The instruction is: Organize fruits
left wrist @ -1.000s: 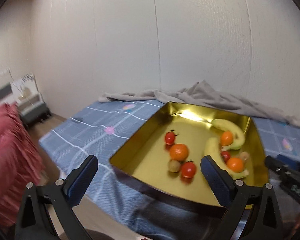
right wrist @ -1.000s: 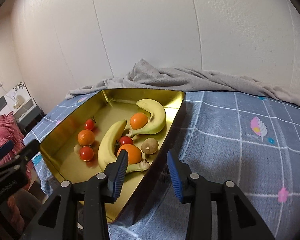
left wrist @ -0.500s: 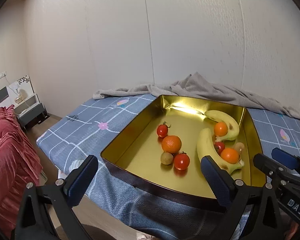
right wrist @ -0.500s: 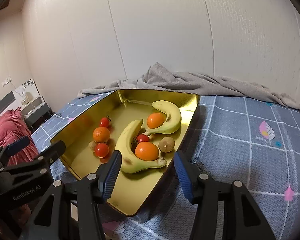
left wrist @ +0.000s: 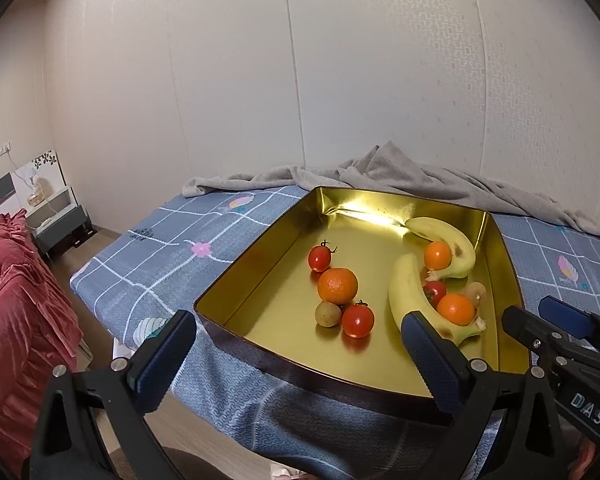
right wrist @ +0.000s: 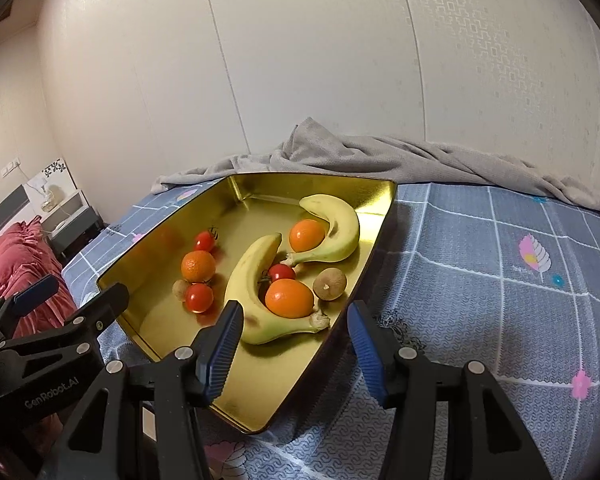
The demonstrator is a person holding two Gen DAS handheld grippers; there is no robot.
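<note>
At your far left a red ruffled cover (left wrist: pixel 16 304) hangs down, and behind it a small nightstand (left wrist: pixel 60 220) stands against the cream panelled wall (left wrist: pixel 340 80), with wood floor (left wrist: pixel 96 248) between them and the bed. Your left gripper (left wrist: pixel 296 354) hangs before the bed's near edge with its fingers spread wide and nothing between them.

The blue checked bedsheet (left wrist: pixel 172 248), printed with small flowers, covers the bed; a grey blanket (left wrist: pixel 400 176) lies crumpled along the wall behind it. On the sheet sits the gold tray (left wrist: pixel 236 292) holding the fruit: a tomato (left wrist: pixel 319 258), an orange (left wrist: pixel 337 286), a small brown fruit (left wrist: pixel 327 314) touching a second tomato (left wrist: pixel 357 321), then two bananas (right wrist: pixel 248 280) curved towards each other with two more oranges, a tomato and another brown fruit nestled by them.

Your right gripper (right wrist: pixel 292 342) hovers over the tray's near right corner, fingers apart, gripping nothing; the tray's rim shows between them. To the right, the sheet (right wrist: pixel 500 280) stretches on.
</note>
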